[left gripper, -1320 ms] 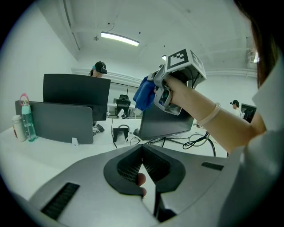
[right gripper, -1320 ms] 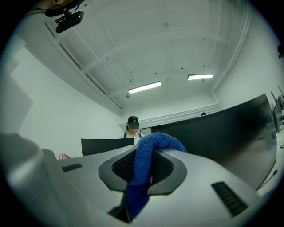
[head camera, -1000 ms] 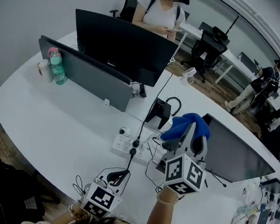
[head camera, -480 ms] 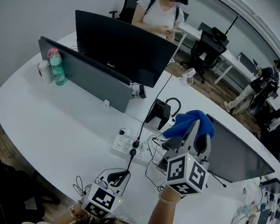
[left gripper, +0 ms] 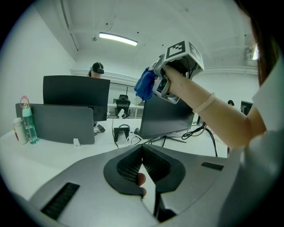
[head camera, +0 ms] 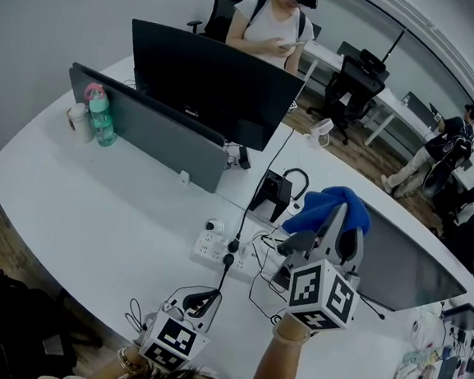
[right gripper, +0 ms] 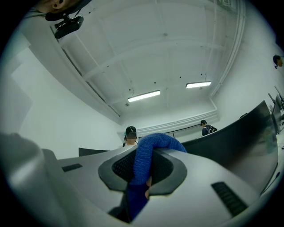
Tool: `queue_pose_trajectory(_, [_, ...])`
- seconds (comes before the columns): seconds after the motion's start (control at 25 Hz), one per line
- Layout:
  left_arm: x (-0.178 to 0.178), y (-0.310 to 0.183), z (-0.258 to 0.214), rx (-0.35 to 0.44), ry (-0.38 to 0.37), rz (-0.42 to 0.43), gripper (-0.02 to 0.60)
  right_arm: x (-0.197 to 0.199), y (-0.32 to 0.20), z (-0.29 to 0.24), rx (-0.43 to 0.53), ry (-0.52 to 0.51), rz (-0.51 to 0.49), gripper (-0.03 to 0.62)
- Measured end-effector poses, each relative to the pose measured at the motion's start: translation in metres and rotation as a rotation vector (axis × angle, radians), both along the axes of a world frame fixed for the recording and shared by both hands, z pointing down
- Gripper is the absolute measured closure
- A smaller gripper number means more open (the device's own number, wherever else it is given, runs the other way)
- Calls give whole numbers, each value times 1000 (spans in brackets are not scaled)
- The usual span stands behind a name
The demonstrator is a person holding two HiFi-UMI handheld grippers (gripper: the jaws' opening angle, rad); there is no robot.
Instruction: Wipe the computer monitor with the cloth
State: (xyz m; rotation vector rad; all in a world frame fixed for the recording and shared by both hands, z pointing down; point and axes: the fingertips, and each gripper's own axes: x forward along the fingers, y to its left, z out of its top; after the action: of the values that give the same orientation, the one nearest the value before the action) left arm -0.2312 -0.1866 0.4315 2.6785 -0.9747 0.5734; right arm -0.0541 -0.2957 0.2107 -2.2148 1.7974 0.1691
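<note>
In the head view my right gripper (head camera: 339, 224) is shut on a blue cloth (head camera: 328, 206), held up beside the left edge of the dark computer monitor (head camera: 404, 261) on the white desk. Along its own jaws, the cloth (right gripper: 150, 153) loops over the gripper (right gripper: 143, 167), and the monitor (right gripper: 242, 135) slants at the right. My left gripper (head camera: 196, 302) sits low near the desk's front edge, shut and empty. From the left gripper view, the left gripper (left gripper: 143, 160) faces the monitor's back (left gripper: 166, 117), with the cloth (left gripper: 143, 85) above it.
A second black monitor (head camera: 209, 79) and a grey divider panel (head camera: 151, 132) stand at the back left, with a green bottle (head camera: 101, 117) beside them. A power strip (head camera: 215, 245), cables and a headset stand (head camera: 272, 193) lie mid-desk. A person (head camera: 272, 18) stands behind.
My right gripper and the blue cloth have shifted slightly right and nearer the monitor's edge. The left gripper stays low and still.
</note>
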Motion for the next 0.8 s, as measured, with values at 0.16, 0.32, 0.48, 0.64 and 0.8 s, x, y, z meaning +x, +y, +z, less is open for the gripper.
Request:
queue_pose_trajectory(0.16, [-4, 0, 4, 3, -2, -3, 572, -1, 4, -5, 23, 3, 3, 531])
queue_pose_trajectory(0.32, [-4, -2, -1, 13, 2, -4, 572, -2, 8, -12, 36, 13, 0, 531])
queue_pose_trajectory(0.48, [-3, 2, -2, 17, 0, -10, 572, -4, 12, -12, 33, 15, -13, 531])
queue_pose_trajectory(0.64, [1, 9, -5, 37, 2, -7, 572, -6, 21, -11, 43, 14, -46, 531])
queue_pose_trajectory(0.8, [11, 20, -11, 30, 45, -7, 572, -7, 33, -8, 30, 12, -86, 531])
